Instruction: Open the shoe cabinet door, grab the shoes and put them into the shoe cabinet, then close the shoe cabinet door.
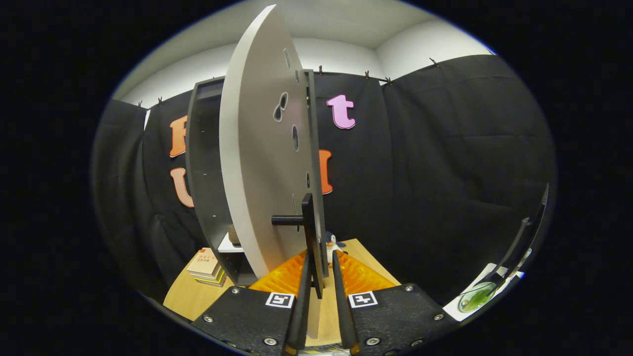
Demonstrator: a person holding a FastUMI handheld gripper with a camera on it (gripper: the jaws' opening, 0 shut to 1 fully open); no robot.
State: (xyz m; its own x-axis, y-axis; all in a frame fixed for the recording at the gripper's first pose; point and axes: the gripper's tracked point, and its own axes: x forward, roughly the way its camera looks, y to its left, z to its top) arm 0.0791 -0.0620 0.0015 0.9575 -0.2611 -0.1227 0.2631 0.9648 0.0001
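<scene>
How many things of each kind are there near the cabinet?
Cabinet: 1
Door, swung open, handle between the fingers of the gripper: 1
Stack of books: 1
Table: 1
Total: 4

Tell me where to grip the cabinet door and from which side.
Grip the black bar handle on the door, from the front, fingers either side. It stands upright, off the panel on a short post. The gripper already straddles its lower end.

Staged recording booth: black cloth clipped along white walls, shoe cabinet on wooden desk.
</scene>
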